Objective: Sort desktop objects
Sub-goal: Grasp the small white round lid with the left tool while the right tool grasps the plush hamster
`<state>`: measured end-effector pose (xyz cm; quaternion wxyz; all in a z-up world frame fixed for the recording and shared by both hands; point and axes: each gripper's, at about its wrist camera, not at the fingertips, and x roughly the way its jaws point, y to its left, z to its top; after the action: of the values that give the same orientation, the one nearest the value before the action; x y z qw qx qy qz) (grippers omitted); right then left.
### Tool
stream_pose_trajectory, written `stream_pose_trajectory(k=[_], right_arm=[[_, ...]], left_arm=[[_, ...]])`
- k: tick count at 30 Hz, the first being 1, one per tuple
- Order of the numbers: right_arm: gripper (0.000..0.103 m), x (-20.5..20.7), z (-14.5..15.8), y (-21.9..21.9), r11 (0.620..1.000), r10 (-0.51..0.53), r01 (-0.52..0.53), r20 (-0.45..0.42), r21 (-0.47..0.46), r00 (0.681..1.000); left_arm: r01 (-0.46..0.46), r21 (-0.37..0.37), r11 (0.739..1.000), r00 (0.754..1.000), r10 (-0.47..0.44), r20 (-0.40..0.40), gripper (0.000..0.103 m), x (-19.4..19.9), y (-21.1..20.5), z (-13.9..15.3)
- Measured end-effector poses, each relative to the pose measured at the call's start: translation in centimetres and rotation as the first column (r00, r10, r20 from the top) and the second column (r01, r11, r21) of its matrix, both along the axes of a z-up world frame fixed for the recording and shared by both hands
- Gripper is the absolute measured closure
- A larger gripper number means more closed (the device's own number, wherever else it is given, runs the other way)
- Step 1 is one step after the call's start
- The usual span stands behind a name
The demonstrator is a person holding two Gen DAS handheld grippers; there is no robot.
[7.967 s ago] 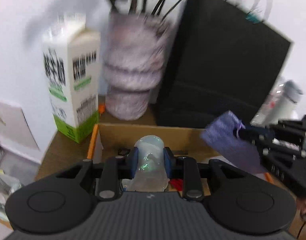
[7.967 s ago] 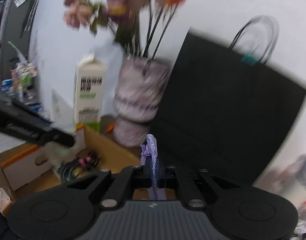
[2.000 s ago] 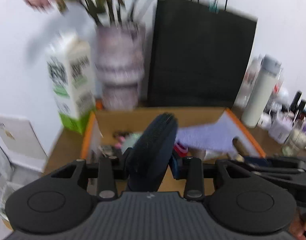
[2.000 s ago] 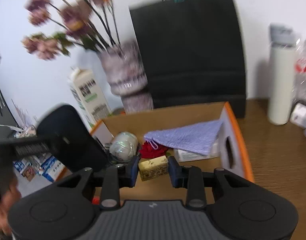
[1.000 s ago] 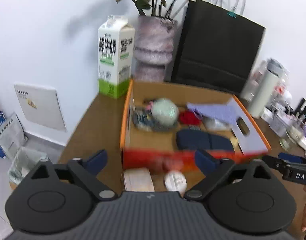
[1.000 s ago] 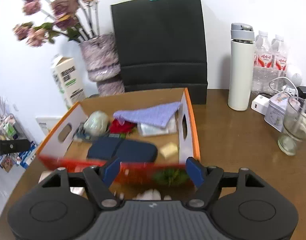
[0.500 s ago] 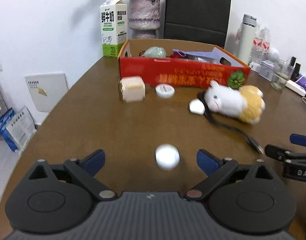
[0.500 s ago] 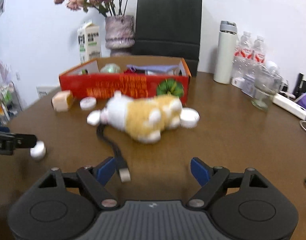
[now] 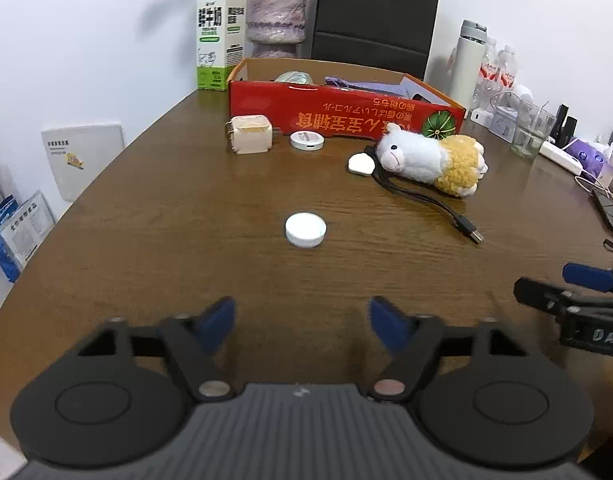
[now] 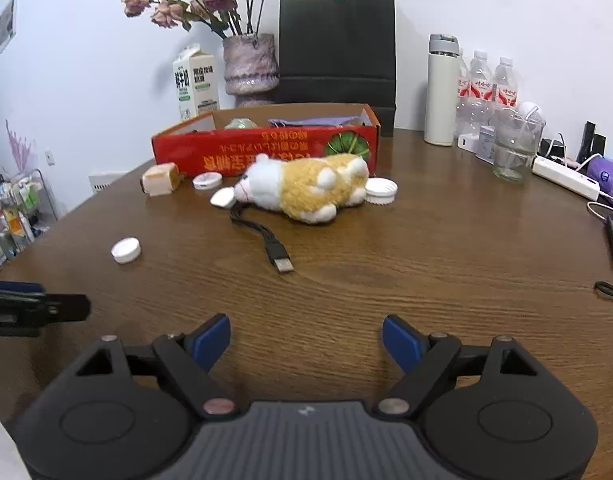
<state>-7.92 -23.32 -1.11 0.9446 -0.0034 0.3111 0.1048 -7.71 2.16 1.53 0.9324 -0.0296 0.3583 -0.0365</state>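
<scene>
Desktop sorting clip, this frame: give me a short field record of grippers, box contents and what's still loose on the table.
left gripper: open, empty
right gripper: open, empty
red box: holds purple cloth and other items
loose on table: white cap, plush toy, USB cable, beige cube, round tin, ridged white lid
table: brown wood

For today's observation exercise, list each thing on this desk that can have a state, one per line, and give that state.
Left gripper: open, empty.
Right gripper: open, empty.
Red box: open-topped, items inside.
Plush toy: lying on its side.
USB cable: unplugged, loose on table.
White cap: lying flat, alone.
Milk carton: upright, closed.
Flask: upright, lid on.
Glass: upright.
</scene>
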Motion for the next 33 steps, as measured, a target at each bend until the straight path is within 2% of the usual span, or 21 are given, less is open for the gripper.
stream_pose_trajectory(k=[3, 5, 8, 10, 12, 14, 16, 18, 20, 22, 24, 28, 29, 31, 32, 33], right_arm=[[0.02, 0.6, 0.7, -0.5, 0.997, -0.017, 0.014, 0.039, 0.07, 0.999], [0.02, 1.9, 1.4, -0.8, 0.992, -0.033, 0.026, 0.055, 0.125, 0.998], [0.02, 5.2, 2.3, -1.1, 0.978, -0.076, 0.06, 0.069, 0.201, 0.995], [0.021, 8.0, 2.7, -1.7, 0.95, -0.123, 0.103, 0.05, 0.293, 0.991], [0.021, 11.1, 2.7, -2.1, 0.919, -0.178, 0.165, 0.001, 0.358, 0.984], [0.022, 14.3, 2.5, -1.7, 0.91, -0.208, 0.215, -0.057, 0.354, 0.976], [0.029, 16.9, 1.9, -1.1, 0.91, -0.223, 0.243, -0.098, 0.335, 0.97], [0.05, 18.5, 1.2, -0.7, 0.906, -0.235, 0.265, -0.128, 0.33, 0.964], [0.067, 19.0, 1.1, -0.3, 0.912, -0.22, 0.245, -0.111, 0.329, 0.969], [0.073, 18.1, 1.9, 0.3, 0.932, -0.202, 0.217, -0.078, 0.291, 0.976], [0.103, 16.4, 3.2, 0.4, 0.945, -0.184, 0.18, -0.009, 0.274, 0.983], [0.103, 13.1, 6.0, 0.4, 0.965, -0.158, 0.13, 0.111, 0.226, 0.981], [0.103, 12.6, 6.4, 0.4, 0.97, -0.145, 0.118, 0.117, 0.211, 0.982], [0.095, 12.7, 6.4, 0.1, 0.977, -0.092, 0.073, 0.087, 0.201, 0.992], [0.079, 13.1, 6.1, -0.3, 0.974, -0.089, 0.074, 0.063, 0.216, 0.994], [0.059, 14.0, 5.7, -0.6, 0.971, -0.094, 0.084, 0.036, 0.223, 0.995]], left_arm=[[0.008, -0.035, 0.999, 1.0, -0.008, 0.003, 0.042, 2.0, 0.6, 0.0], [0.022, -0.031, 0.999, 0.999, -0.021, 0.039, 0.042, 3.5, 0.7, 0.3], [0.034, -0.014, 0.999, 0.999, -0.033, 0.036, 0.045, 5.6, 0.4, 0.3], [0.034, -0.017, 0.999, 0.999, -0.033, 0.021, 0.054, 6.6, 0.3, -0.1], [0.028, -0.029, 0.999, 1.0, -0.028, 0.004, 0.069, 7.1, 0.3, -0.5], [0.031, -0.02, 0.999, 0.999, -0.03, 0.02, 0.073, 6.9, 0.2, -0.7], [0.034, -0.029, 0.999, 0.999, -0.033, 0.025, 0.073, 6.7, 0.4, -0.7], [0.027, -0.023, 0.999, 0.999, -0.026, 0.027, 0.074, 6.4, 0.4, -0.7], [0.015, -0.016, 1.0, 0.999, -0.014, 0.036, 0.074, 6.1, 0.8, -0.4], [0.003, -0.02, 1.0, 0.998, -0.002, 0.058, 0.074, 5.7, 1.3, 0.4], [-0.016, -0.029, 0.999, 0.996, 0.018, 0.084, 0.074, 5.5, 1.8, 1.5], [-0.025, -0.032, 0.999, 0.988, 0.029, 0.15, 0.074, 5.3, 2.2, 3.7], [-0.021, -0.024, 0.999, 0.986, 0.025, 0.162, 0.073, 5.2, 2.1, 4.0], [-0.015, -0.019, 1.0, 0.986, 0.018, 0.168, 0.073, 5.2, 1.9, 4.3], [-0.012, -0.025, 1.0, 0.986, 0.016, 0.166, 0.073, 5.3, 1.8, 4.3], [-0.007, -0.028, 1.0, 0.987, 0.011, 0.162, 0.073, 5.4, 1.7, 4.3]])
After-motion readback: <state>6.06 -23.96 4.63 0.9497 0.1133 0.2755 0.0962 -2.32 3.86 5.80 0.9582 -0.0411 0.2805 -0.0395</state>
